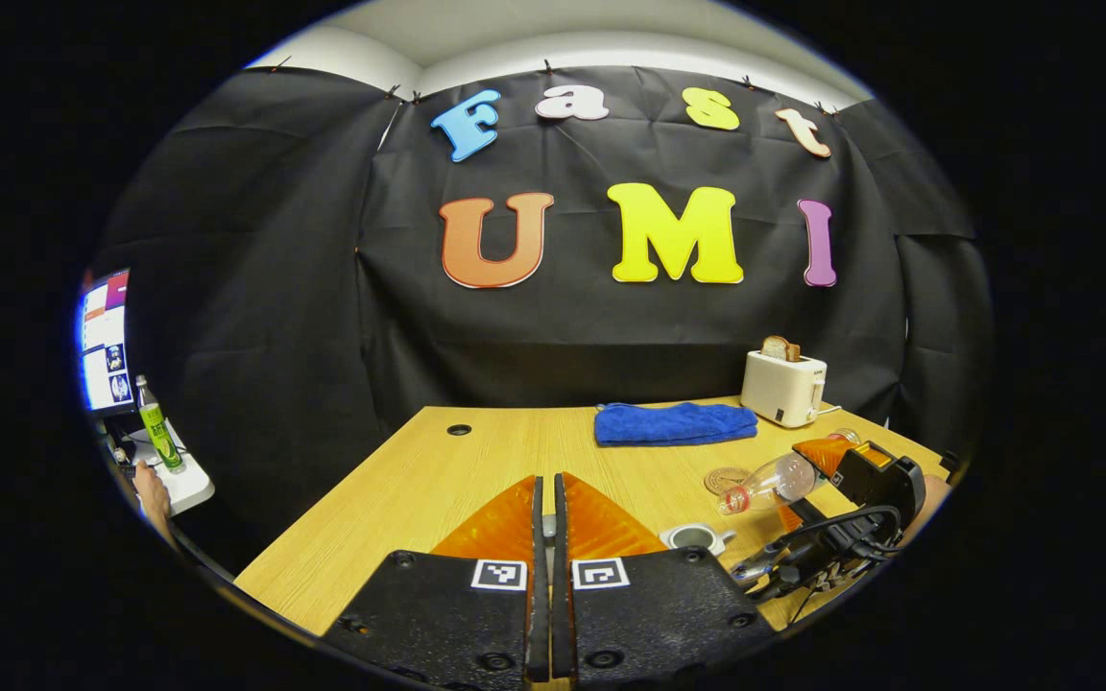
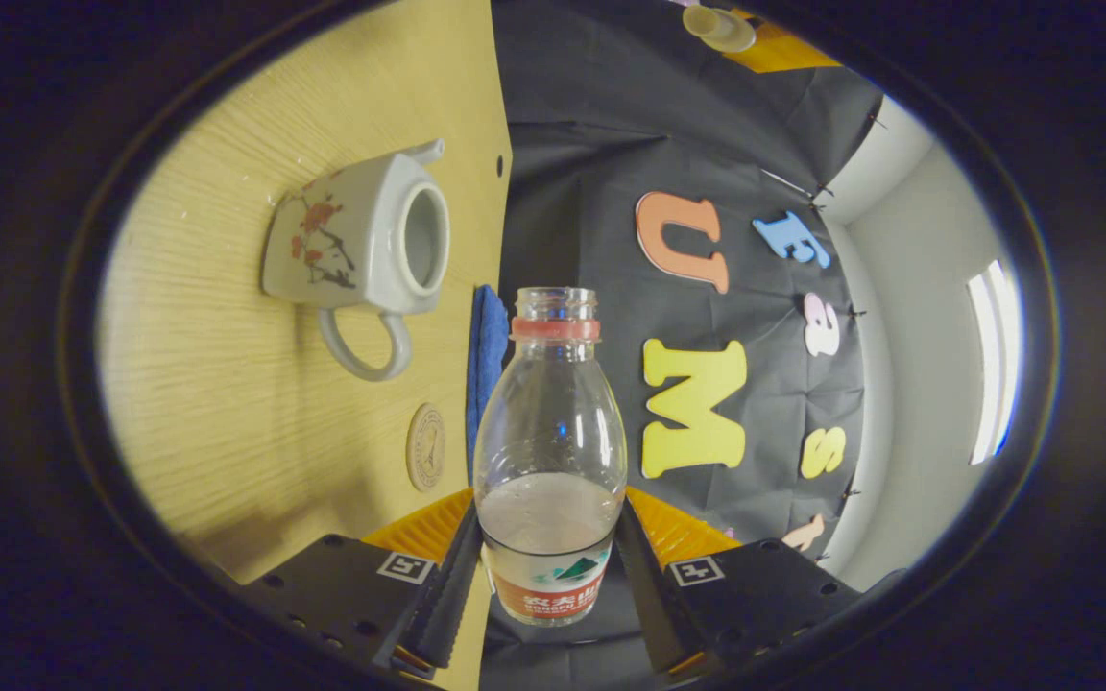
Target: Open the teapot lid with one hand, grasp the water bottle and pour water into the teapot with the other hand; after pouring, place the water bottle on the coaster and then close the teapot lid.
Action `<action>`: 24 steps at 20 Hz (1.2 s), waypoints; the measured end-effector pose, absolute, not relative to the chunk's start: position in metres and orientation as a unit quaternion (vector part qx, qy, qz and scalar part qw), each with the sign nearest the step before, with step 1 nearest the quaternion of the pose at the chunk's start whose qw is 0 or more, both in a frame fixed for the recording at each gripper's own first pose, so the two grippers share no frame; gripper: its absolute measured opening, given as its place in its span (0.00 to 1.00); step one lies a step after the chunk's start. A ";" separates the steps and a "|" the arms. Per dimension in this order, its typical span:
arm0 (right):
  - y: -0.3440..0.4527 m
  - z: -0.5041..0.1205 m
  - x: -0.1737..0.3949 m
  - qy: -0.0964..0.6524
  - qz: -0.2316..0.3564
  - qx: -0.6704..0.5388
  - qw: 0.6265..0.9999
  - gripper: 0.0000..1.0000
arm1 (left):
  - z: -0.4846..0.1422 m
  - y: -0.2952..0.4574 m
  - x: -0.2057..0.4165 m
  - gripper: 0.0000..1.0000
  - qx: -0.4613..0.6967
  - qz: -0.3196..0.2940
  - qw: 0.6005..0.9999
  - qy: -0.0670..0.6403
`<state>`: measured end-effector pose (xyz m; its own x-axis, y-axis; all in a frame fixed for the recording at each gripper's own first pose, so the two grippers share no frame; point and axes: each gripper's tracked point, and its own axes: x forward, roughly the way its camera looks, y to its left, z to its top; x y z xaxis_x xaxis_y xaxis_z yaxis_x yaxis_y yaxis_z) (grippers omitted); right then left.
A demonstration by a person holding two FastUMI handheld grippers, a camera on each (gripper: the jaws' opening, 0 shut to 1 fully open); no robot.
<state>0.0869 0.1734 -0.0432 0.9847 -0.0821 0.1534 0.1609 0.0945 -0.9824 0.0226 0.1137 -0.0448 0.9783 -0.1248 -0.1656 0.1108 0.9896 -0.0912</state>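
Right gripper view looks along a clear bottle [image 2: 550, 451] clamped between the right gripper's [image 2: 550, 566] two fingers, both pressing on its labelled lower part. The bottle has no cap, a red ring sits under its mouth, and a little water lies in it near the label. This view is rolled on its side, so the wooden table [image 2: 227, 432] stands along the left. On it is a white square teapot [image 2: 361, 245] with a red flower painted on it; its round opening is uncovered and its inside is too dim to tell whether water is there. A round coaster [image 2: 425, 447] lies bare on the table just beside the bottle's shoulder, and a blue cloth [image 2: 488, 355] shows edge-on behind the bottle.

Left gripper view shows the same bottle from the side, tipped with its mouth down toward the teapot, of which just the top shows behind the left gripper [image 1: 543, 523]. That gripper's fingers are nearly together, and a small pale thing, hard to make out, sits in the slit between them; I cannot tell whether they pinch it. Farther back stand a white toaster [image 1: 783, 386] with a slice of bread in it, and a green bottle [image 1: 159, 427] and a screen [image 1: 105, 341] off the table's left.
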 end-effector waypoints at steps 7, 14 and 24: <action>0.178 -0.031 0.085 -0.058 -0.095 -0.719 0.686 0.74 | -0.045 0.108 0.022 0.04 -0.038 -0.068 0.993 0.086; 0.178 -0.023 0.080 -0.074 -0.110 -0.743 0.656 0.73 | -0.047 0.104 0.022 0.04 -0.031 -0.074 0.993 0.090; 0.187 -0.013 0.071 -0.101 -0.114 -0.774 0.615 0.75 | -0.051 0.103 0.023 0.04 -0.023 -0.074 0.992 0.095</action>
